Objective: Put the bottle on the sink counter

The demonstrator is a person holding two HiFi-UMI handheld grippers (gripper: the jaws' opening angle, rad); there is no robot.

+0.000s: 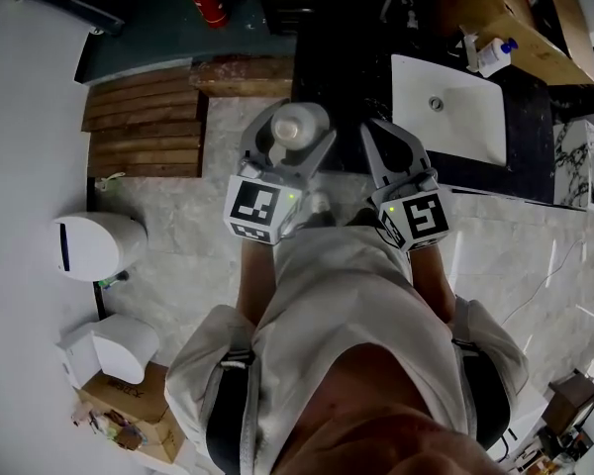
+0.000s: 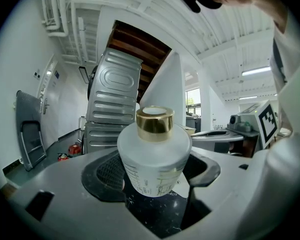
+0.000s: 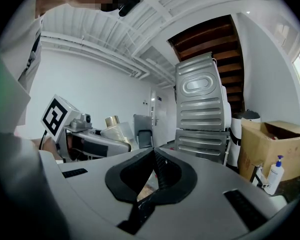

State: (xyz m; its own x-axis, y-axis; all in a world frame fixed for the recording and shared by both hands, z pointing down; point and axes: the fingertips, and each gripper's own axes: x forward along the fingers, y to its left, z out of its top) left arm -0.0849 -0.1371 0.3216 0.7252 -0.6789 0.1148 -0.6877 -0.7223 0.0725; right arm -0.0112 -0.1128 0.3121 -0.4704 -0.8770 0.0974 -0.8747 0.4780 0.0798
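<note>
Between the jaws of the left gripper sits the frosted white bottle, upright, its gold cap pointing up and its printed lower body pressed against the black pads on both sides. That gripper is clamped on the bottle and holds it in the air, off every surface. Just to its right, the right gripper is at about the same height with its jaws pressed together and nothing between them. Ahead of the right gripper and further to its right lies the dark sink counter with a white rectangular basin set in it. Beyond the basin, at the far side of the counter, a white pump bottle stands just beside a cardboard box.
</note>
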